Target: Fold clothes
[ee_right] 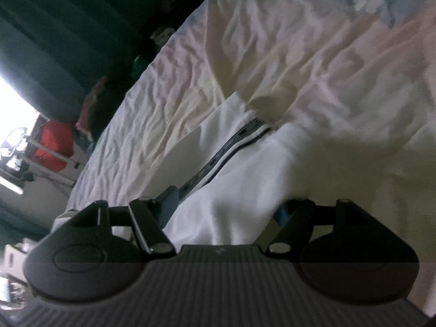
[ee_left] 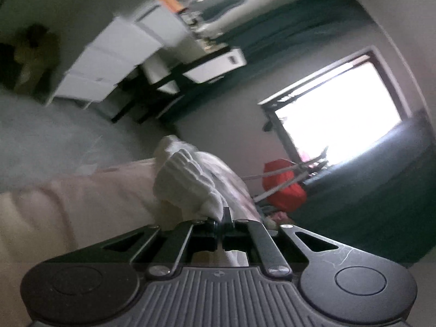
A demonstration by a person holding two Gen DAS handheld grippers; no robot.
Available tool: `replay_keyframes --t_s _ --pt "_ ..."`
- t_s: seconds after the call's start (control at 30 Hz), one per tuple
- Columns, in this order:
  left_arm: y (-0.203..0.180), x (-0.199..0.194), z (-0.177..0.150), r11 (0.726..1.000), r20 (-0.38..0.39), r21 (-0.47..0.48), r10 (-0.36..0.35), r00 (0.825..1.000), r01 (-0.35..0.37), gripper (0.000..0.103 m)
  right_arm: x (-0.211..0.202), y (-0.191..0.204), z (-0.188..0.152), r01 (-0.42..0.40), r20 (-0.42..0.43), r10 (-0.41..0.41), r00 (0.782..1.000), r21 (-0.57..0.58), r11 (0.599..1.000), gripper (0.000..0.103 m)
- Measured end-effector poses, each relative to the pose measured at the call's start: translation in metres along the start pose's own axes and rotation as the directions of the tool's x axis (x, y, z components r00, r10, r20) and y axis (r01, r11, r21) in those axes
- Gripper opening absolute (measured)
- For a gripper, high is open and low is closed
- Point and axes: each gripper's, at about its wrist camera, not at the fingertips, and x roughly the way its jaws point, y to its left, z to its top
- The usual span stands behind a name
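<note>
1. Step in hand, my read: lifting one edge of the white garment [ee_right: 245, 179] to start a fold. It lies on the bed [ee_right: 152, 100], crumpled sheet beneath.
2. Left hand-held gripper [ee_left: 226, 218]: clenched on a bunched ribbed bit of white cloth [ee_left: 188, 182], prob. a cuff or hem, held above the bed.
3. Right hand-held gripper [ee_right: 226, 207]: released, jaws wide w/ garment between them, pads not pressing.
4. Next move needs: right to pinch a matching edge, then both carry it over evenly.
5. Hard to make out: garment type, its full outline (cut off), striped band [ee_right: 234, 141] partly covered; left view blurred.
</note>
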Motion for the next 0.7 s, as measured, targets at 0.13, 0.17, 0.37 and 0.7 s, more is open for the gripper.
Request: replay_keyframes --t_s 0.13,0.17,0.37,0.7 --pt "0.031 -0.007 0.005 0.991 -0.034 -0.136 0.013 0.999 -0.018 0.002 -0.014 0.001 0.002 0.044 0.081 -0.043 0.996 -0.005 0.999 0.072" --pt "0.033 -0.007 0.008 0.991 -0.031 -0.129 0.022 0.999 -0.026 0.002 -0.018 0.002 0.003 0.044 0.101 -0.044 0.994 0.002 0.999 0.072" --pt "0.036 -0.009 0.015 0.994 -0.017 -0.086 0.072 0.997 -0.073 0.002 -0.047 0.02 -0.002 0.12 0.333 -0.093 0.938 -0.062 0.991 0.074" --pt "0.04 -0.002 0.016 0.983 -0.016 -0.094 0.157 0.987 -0.158 0.002 0.068 0.053 0.0 -0.243 -0.123 0.231 0.965 -0.088 0.966 0.071"
